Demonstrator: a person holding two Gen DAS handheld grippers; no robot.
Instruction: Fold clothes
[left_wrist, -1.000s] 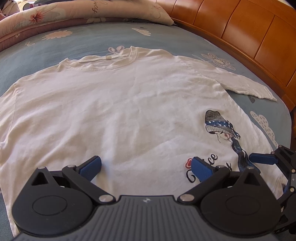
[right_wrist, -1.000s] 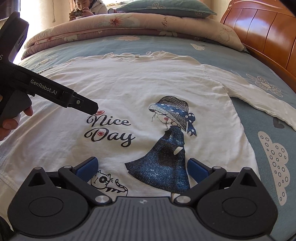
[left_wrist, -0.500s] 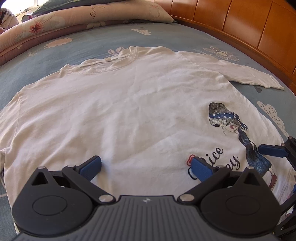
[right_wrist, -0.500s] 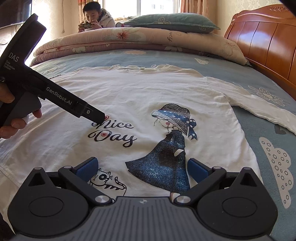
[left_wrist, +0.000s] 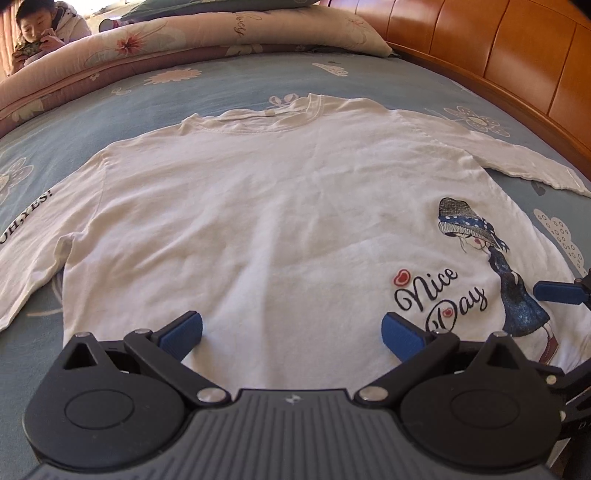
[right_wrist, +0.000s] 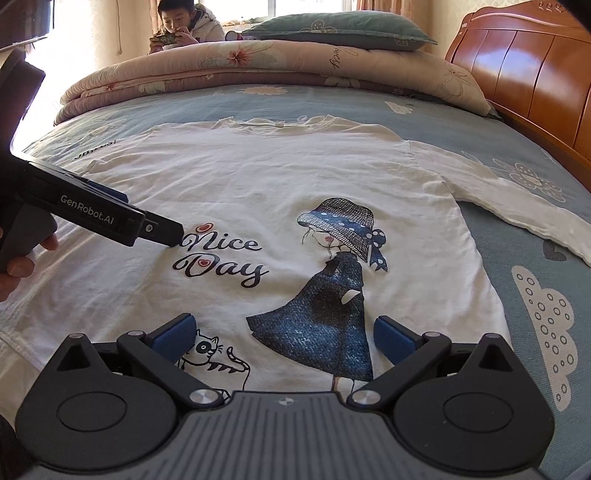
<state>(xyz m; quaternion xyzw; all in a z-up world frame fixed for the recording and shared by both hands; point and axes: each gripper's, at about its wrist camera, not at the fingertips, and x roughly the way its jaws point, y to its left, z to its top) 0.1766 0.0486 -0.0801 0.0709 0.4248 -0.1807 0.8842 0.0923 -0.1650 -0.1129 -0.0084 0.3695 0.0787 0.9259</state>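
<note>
My left gripper (left_wrist: 291, 330) hangs with its blue pads spread wide, nothing between them, over the plain half of the white shirt (left_wrist: 280, 206) near its hem. My right gripper (right_wrist: 282, 338) is spread just as wide, empty too, low over the printed girl in the blue dress (right_wrist: 325, 314), with the little cat print (right_wrist: 210, 356) by its left pad. From the right wrist view I can see my left hand (right_wrist: 16, 258) wrapped round the left tool's handle at the shirt's left side, its tip close to the "Nice Day" lettering (right_wrist: 221, 258). The shirt lies flat, front up, across the blue patterned bed sheet (right_wrist: 535, 295), collar toward the far edge, both long sleeves stretched out sideways. Beyond the collar a pink floral quilt (right_wrist: 240, 62) is rolled along the far edge with a green pillow (right_wrist: 332, 29) on top. The wooden bed frame (right_wrist: 524, 74) runs along the right edge. A person (right_wrist: 184, 22) sits behind the quilt.
</note>
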